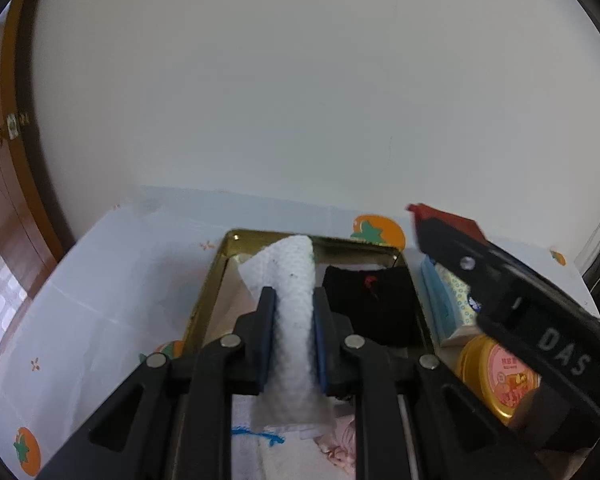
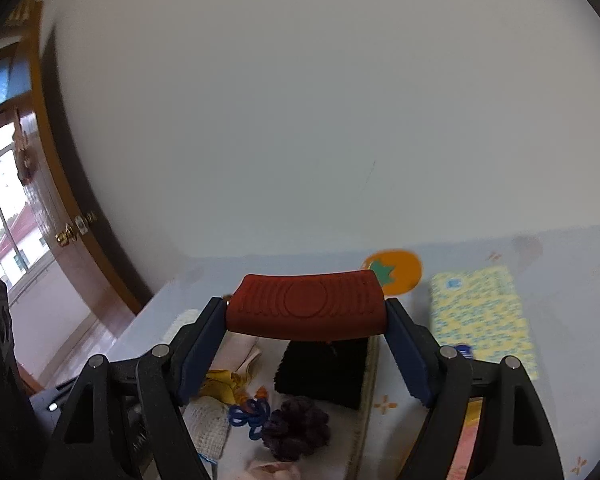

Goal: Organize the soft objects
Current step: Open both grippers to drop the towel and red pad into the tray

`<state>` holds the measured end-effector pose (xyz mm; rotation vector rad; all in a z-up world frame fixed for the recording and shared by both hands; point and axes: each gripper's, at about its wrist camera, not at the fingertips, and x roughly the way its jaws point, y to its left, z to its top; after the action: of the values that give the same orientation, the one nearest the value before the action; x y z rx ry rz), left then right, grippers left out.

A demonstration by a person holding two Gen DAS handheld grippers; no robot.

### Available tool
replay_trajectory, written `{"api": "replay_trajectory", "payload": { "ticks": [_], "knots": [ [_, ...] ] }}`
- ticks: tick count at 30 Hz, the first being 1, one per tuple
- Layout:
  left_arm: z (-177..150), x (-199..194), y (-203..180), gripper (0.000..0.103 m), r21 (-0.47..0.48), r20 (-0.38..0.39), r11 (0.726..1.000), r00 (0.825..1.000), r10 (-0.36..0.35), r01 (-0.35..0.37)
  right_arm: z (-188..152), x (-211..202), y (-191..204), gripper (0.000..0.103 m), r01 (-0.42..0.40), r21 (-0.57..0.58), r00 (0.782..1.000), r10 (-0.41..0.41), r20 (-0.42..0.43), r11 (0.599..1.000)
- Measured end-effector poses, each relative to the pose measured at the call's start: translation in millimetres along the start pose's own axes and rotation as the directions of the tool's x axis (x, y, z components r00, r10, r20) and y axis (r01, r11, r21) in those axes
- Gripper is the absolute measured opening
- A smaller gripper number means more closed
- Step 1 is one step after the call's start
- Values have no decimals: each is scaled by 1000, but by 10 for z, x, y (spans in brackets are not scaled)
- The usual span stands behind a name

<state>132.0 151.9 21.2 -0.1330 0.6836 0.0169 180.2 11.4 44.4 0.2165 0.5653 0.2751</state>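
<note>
Clamped tight in my left gripper [image 1: 294,324], white cloth [image 1: 294,300]; my right gripper [image 2: 305,344] holds a red pad [image 2: 305,308] over the tin [image 1: 212,280].

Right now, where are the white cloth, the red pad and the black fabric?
white cloth [image 1: 296,304], left wrist view, its middle between the fingers.
red pad [image 2: 306,304], right wrist view, its ribbed face.
black fabric [image 1: 370,300], left wrist view, its centre.

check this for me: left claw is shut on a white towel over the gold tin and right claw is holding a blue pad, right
Not quite. The right claw holds a red pad, not blue, as the right wrist view shows. The left claw is indeed shut on the white towel over the gold tin.
</note>
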Motion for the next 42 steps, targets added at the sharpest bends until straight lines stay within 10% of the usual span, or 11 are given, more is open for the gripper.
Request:
{"api": "replay_trajectory", "payload": {
  "ticks": [16,20,24,32,35,42],
  "knots": [
    [-34,400,74,23,30,-155,996,984,89,-85,-38,764,121,81,-12,-9,952,9,-305,1000],
    [-83,464,62,91,47,-201,997,977,68,-59,-101,960,62,81,-58,65,904,80,-420,996],
    [-83,396,74,100,50,-176,996,981,80,-72,-120,893,5,81,-78,107,896,117,-429,991],
    [-212,62,198,100,-37,-62,999,998,19,-21,-66,321,-144,84,-216,228,917,278,-288,949],
    [-317,-194,315,102,-80,69,997,997,26,-20,-176,-96,-283,86,-213,276,962,251,-111,937],
    [-624,-612,330,102,-76,349,989,926,147,-129,-709,-925,-284,88,-26,199,974,-20,226,980]
  ]
}}
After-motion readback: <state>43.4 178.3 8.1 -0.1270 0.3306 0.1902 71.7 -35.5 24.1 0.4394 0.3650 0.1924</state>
